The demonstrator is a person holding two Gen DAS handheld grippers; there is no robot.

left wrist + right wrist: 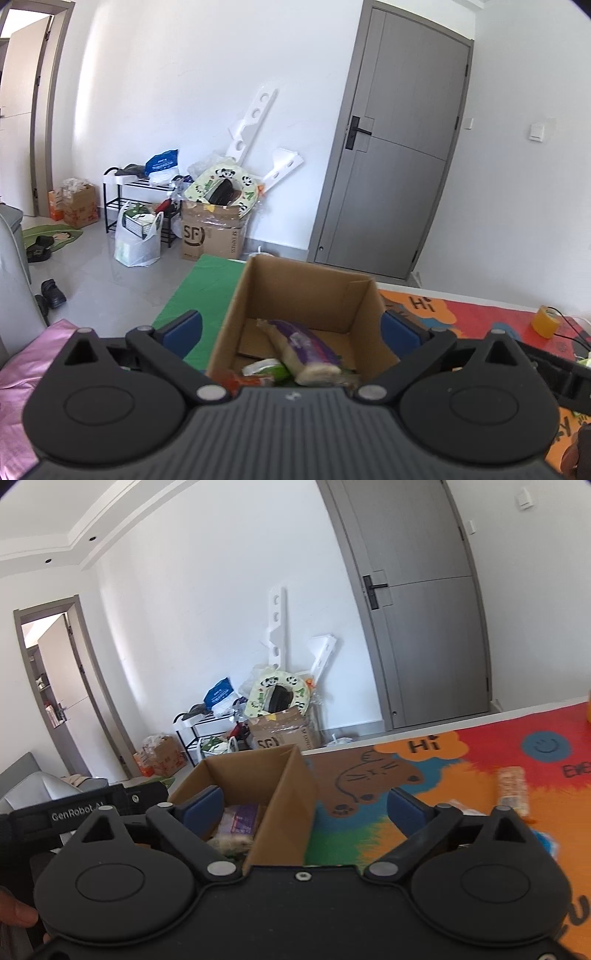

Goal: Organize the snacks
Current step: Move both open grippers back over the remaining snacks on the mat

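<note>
- Left wrist view: the left claw is standing spread wide with nothing pinched, its blue pads flanking the cardboard box at centre frame. Snack packets are lying inside the box.
- Right wrist view: the right claw is also gaping empty, straddling the box's right wall at lower centre. A wrapped snack bar is lying on the colourful mat covering the table, at the right.

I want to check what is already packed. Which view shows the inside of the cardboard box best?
The left wrist view: it looks into the cardboard box, showing several snack packets. In the right wrist view the box's wall hides most of the contents.
</note>
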